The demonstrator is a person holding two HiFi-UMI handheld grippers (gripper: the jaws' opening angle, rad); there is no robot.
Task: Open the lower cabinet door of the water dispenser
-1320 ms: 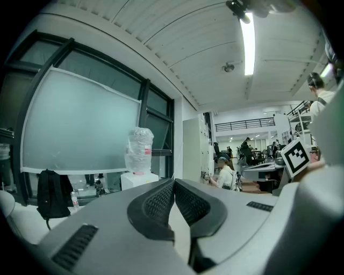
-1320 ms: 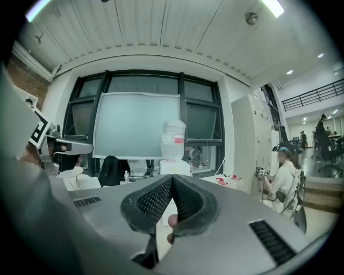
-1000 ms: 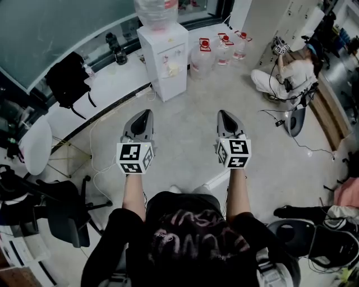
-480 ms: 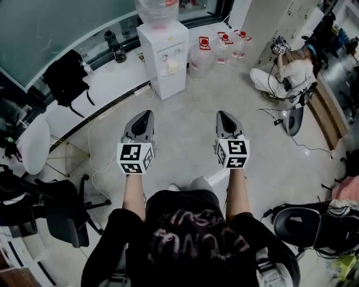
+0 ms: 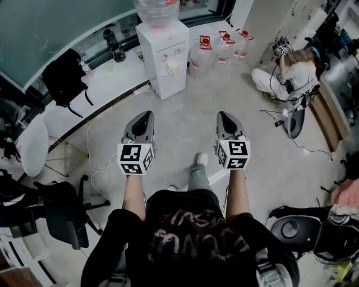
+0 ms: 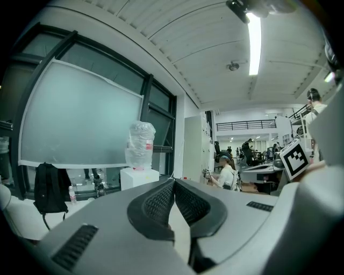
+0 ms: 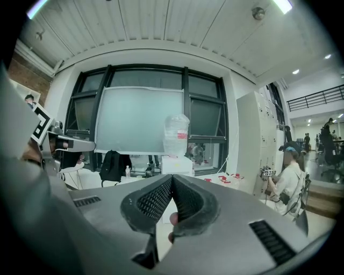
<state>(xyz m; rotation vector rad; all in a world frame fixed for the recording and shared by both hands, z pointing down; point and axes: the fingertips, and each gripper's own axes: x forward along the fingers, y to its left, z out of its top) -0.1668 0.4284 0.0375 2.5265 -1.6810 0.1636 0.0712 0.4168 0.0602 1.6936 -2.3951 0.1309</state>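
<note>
At far edge of floor, head view: water dispenser (image 5: 164,56) against window ledge, lower cabinet door (image 5: 171,84) looks closed, well apart from left gripper (image 5: 146,115) and right gripper (image 5: 223,115). Left gripper view: jaws pressed together, nothing gripped, dispenser ahead beyond tips. Right gripper view: jaws likewise together, nothing gripped. Risk: closed jaws would only bump door; hard pull could rock top bottle (image 5: 157,10).
</note>
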